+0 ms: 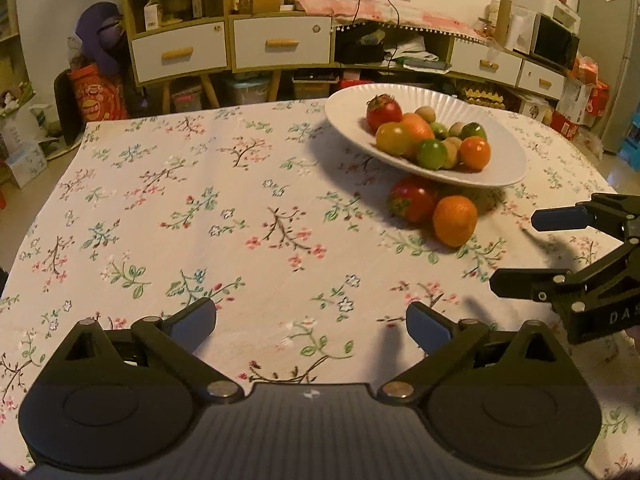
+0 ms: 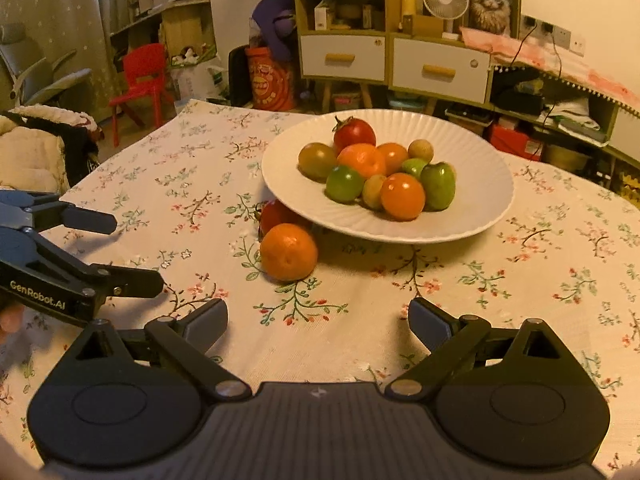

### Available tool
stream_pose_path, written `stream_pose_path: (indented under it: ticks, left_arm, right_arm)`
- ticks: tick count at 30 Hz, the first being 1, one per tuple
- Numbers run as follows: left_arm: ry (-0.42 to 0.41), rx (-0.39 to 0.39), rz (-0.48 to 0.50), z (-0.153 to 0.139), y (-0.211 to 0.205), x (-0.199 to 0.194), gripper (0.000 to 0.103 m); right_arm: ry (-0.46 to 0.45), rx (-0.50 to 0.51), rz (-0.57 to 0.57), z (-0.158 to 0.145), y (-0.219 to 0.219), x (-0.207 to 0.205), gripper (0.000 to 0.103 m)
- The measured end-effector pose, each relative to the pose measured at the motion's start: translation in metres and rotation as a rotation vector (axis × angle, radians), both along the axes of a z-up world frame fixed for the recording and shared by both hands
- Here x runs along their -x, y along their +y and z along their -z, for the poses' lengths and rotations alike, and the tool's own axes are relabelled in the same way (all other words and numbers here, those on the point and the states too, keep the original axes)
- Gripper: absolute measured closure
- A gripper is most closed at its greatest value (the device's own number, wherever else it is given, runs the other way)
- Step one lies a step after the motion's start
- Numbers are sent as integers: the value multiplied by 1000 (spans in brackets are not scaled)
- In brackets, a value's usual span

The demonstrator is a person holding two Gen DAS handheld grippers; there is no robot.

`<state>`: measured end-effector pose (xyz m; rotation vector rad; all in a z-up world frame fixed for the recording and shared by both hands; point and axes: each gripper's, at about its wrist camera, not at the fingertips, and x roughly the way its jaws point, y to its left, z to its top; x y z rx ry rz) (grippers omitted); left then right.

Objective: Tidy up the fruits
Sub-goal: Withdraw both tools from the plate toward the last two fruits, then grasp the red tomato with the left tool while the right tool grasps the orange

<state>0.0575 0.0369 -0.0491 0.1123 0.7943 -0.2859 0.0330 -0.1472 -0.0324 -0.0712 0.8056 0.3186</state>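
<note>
A white ribbed plate (image 1: pixel 348 114) (image 2: pixel 480 152) stands on the floral tablecloth and holds several red, orange and green fruits. In front of it, on the cloth, lie an orange (image 1: pixel 455 220) (image 2: pixel 288 251) and a red fruit (image 1: pixel 412 199) (image 2: pixel 277 214) partly tucked under the plate's rim. My left gripper (image 1: pixel 311 328) (image 2: pixel 134 252) hovers open over bare cloth, nothing between its fingers. My right gripper (image 2: pixel 318 324) (image 1: pixel 516 252) is open too, short of the orange, and holds nothing.
The cloth-covered table (image 1: pixel 200 200) stretches to the left of the plate. Behind it stand drawer cabinets (image 1: pixel 180 52), a red child's chair (image 2: pixel 142 80) and floor clutter. A cushioned seat (image 2: pixel 28 152) sits at the table's left edge in the right wrist view.
</note>
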Motion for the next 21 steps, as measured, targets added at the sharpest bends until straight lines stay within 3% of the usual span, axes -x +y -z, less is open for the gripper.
stream_pose_path:
  ticks: [11,14,21]
  left_arm:
    - [14,-13,7,4,0,-6,3]
    - [13,-25,15,6,-1,-6,3]
    - [2,-36,23,7,-3,-5,2]
  right_arm:
    - [-33,3,3,8,12,-13,20]
    - [-49,18,-8,10,16,-14,27]
    - [-61,29,-29,8,22,-16,54]
